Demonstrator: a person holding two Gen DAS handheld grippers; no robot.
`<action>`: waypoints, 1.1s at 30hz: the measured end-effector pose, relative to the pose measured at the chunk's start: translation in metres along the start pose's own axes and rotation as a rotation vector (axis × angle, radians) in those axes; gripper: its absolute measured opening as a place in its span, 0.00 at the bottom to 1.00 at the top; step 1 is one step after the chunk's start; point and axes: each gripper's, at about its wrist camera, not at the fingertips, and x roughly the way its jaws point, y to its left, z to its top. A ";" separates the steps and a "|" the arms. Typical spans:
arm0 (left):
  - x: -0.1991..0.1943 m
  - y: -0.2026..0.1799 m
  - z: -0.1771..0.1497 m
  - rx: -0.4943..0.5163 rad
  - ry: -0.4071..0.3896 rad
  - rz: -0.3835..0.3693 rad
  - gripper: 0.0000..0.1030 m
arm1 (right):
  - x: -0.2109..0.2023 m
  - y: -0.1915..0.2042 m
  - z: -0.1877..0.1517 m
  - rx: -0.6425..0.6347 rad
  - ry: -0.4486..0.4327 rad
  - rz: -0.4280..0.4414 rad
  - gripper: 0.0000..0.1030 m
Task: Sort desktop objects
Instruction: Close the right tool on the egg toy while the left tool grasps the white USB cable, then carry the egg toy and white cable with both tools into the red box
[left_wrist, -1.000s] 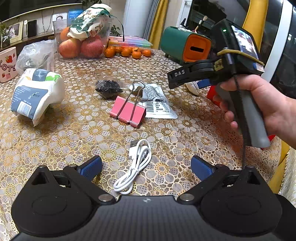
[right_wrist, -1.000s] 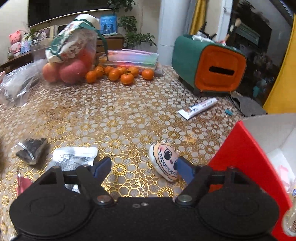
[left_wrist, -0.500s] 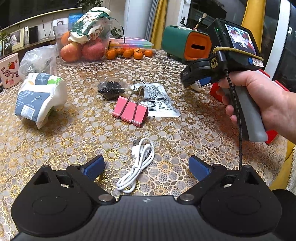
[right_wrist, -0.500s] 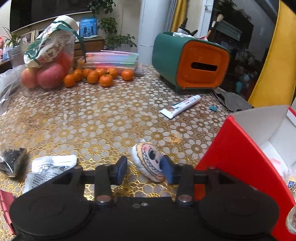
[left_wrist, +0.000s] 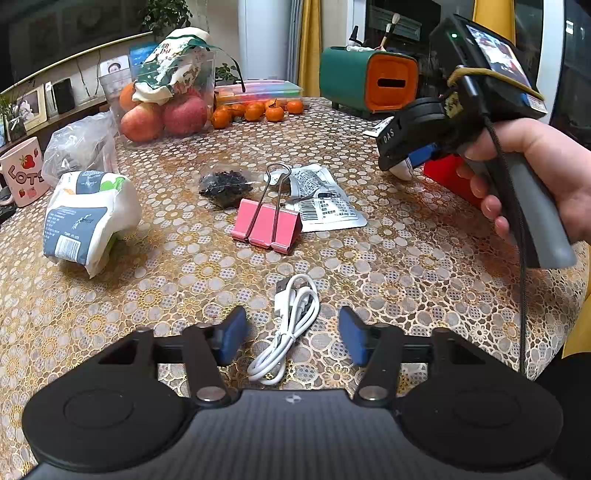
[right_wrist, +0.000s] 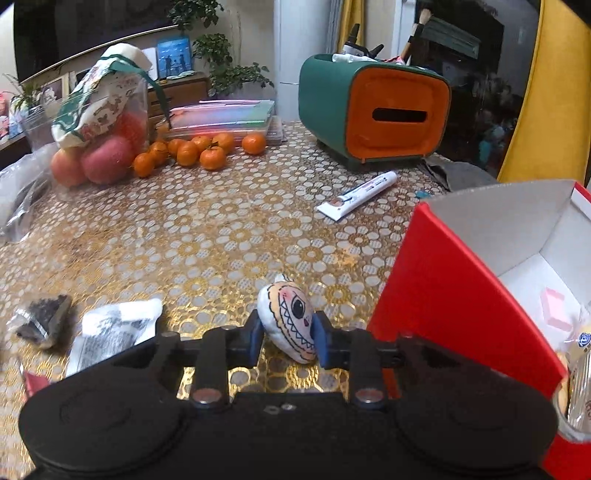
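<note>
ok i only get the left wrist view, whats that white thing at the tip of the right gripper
observer: a small plush toy with a toothy cartoon face. The right gripper is shut on it, pads pressing both sides.
operator: is the red box open
observer: yes, the red box is open at the top and white inside, with a pink block lying in it.
operator: anything on the table past the toy
observer: a white tube lies flat in front of the green and orange holder.
</note>
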 end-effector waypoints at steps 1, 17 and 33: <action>0.000 0.000 0.000 0.001 0.000 -0.001 0.38 | -0.002 0.000 -0.001 -0.004 0.002 0.006 0.27; -0.001 0.002 0.002 -0.014 0.004 -0.009 0.16 | -0.043 -0.008 -0.024 -0.023 0.021 0.115 0.27; -0.027 -0.009 0.009 -0.045 -0.041 0.011 0.10 | -0.100 -0.028 -0.055 -0.047 0.012 0.181 0.27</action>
